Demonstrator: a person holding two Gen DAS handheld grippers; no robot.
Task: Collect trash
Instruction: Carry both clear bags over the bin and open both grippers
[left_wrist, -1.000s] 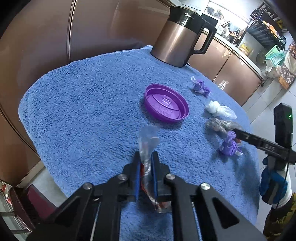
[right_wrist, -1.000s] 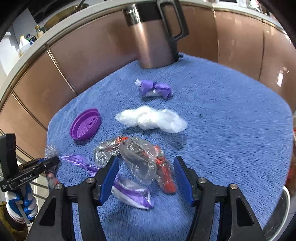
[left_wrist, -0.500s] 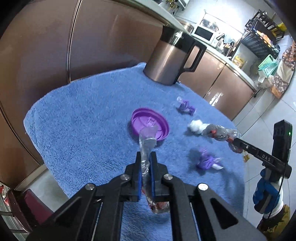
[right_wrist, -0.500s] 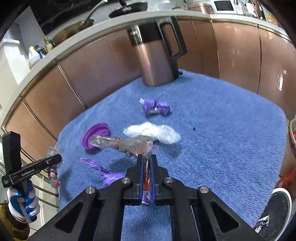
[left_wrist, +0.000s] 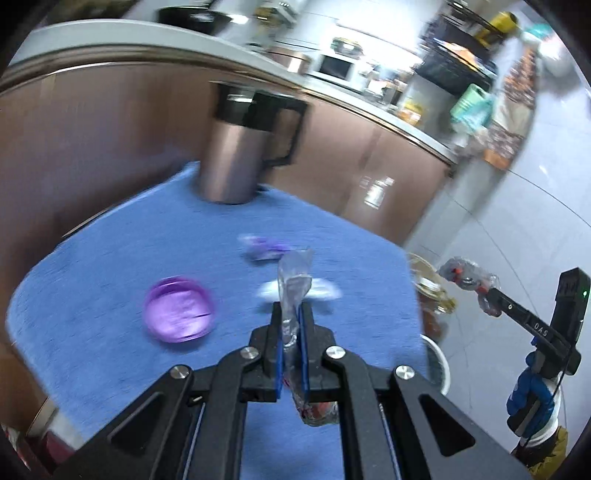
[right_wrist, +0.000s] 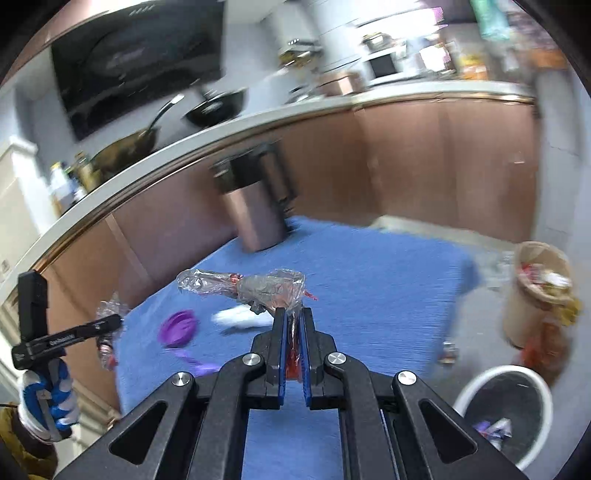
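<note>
My left gripper (left_wrist: 291, 314) is shut on a clear plastic wrapper (left_wrist: 294, 275) that sticks up between the pads, above the blue towel (left_wrist: 110, 266). My right gripper (right_wrist: 293, 317) is shut on a crumpled clear wrapper with red print (right_wrist: 251, 286), held in the air; in the left wrist view that wrapper (left_wrist: 467, 277) hangs beyond the table's right edge. On the towel lie a purple lid (left_wrist: 179, 315), a purple wrapper (left_wrist: 266, 247) and a white crumpled piece (left_wrist: 321, 291). Another purple wrapper (right_wrist: 195, 363) lies near the front edge.
A metal kettle (left_wrist: 236, 155) stands at the towel's far side. On the floor to the right are a white bin with a black liner (right_wrist: 506, 406) and a full tan basket (right_wrist: 539, 291). Brown cabinets run behind the table.
Both grippers rose from the towel with their wrappers. The right one shut on the clear red-printed wrapper and carried it rightward, past the table's edge, toward the bins.
</note>
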